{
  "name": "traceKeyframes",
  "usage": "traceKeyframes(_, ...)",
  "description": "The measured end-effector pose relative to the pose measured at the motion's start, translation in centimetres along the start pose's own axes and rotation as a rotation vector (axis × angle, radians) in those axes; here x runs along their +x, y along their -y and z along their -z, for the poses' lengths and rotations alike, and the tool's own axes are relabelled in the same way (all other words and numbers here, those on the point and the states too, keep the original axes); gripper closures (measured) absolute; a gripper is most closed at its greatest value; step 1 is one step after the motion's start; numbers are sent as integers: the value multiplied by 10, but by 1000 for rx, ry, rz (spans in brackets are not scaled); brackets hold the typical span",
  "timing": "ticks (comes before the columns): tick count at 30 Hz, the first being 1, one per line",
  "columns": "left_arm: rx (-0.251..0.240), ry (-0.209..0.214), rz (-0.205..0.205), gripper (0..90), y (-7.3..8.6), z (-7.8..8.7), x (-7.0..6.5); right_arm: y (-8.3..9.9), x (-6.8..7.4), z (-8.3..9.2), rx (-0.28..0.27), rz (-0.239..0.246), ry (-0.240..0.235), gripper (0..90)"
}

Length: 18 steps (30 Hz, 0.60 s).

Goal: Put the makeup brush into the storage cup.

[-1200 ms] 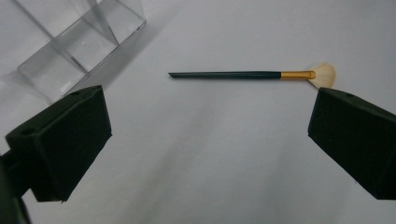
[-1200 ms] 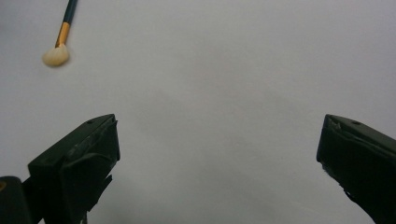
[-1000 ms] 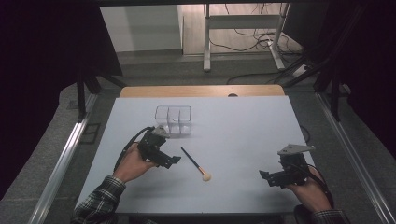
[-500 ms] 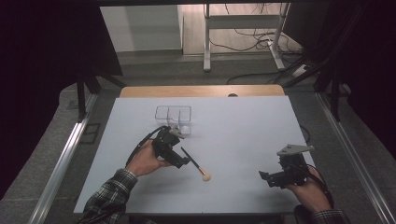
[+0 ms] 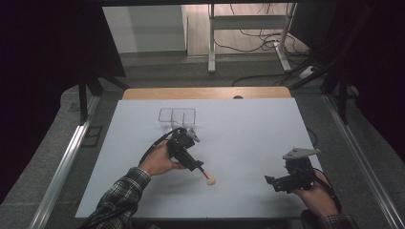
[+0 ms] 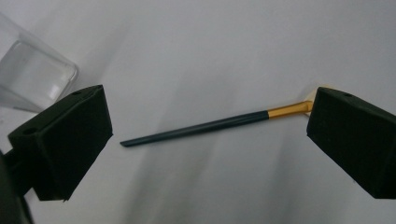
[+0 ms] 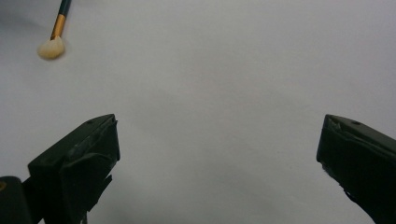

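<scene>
A slim makeup brush (image 6: 205, 126) with a dark handle, a gold ferrule and a pale tuft (image 5: 209, 180) lies flat on the white table (image 5: 248, 129). My left gripper (image 5: 191, 162) hangs right over its handle, jaws open wide, and in the left gripper view the brush lies lengthwise between the two black jaws, which do not touch it. My right gripper (image 5: 272, 182) rests low at the front right with its jaws open and bare table between them. The brush tuft (image 7: 51, 48) sits far off at the upper left of the right gripper view.
A clear plastic organiser with compartments (image 5: 177, 117) stands on the table behind the left gripper; its corner (image 6: 32, 77) is at the upper left of the left gripper view. The table's wooden back edge (image 5: 205, 93) lies beyond it.
My left gripper has moved right and forward from beside the brush to directly over its handle. The brush and my right gripper have stayed put.
</scene>
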<state>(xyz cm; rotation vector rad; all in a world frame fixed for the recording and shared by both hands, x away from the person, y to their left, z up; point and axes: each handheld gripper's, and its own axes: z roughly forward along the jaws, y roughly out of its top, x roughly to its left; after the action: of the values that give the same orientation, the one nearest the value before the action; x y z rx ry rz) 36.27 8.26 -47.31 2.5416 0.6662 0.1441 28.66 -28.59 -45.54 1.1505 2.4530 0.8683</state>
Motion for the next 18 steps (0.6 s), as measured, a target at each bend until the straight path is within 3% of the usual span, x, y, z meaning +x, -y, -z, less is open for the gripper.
traceKeyframes(8,6,13,-15,21,-6,-7,0,0,0,0,4,2,-1,0)
traceKeyframes(18,35,22,-30,58,2,-25,3,0,1,-1,11,9,-4,0)
